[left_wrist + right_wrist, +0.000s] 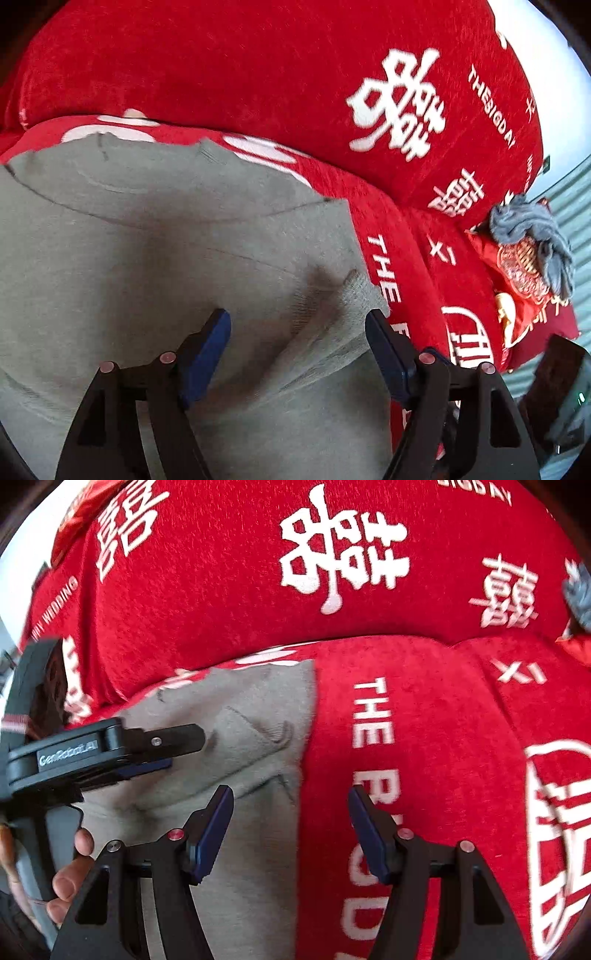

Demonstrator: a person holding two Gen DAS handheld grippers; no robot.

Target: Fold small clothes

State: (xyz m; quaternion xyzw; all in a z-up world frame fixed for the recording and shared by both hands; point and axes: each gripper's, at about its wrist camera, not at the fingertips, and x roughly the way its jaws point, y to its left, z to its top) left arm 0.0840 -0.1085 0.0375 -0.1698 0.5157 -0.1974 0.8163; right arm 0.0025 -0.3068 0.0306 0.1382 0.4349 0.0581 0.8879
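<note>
Beneath the left gripper (297,325), grey garment (147,240), unclamped, jaws apart.

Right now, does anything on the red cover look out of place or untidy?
Yes. A crumpled grey-blue cloth lies bunched on a red patterned cushion at the far right, apart from the grey garment being folded. On that garment, a ribbed cuff sticks up at the right edge, not flat.
</note>
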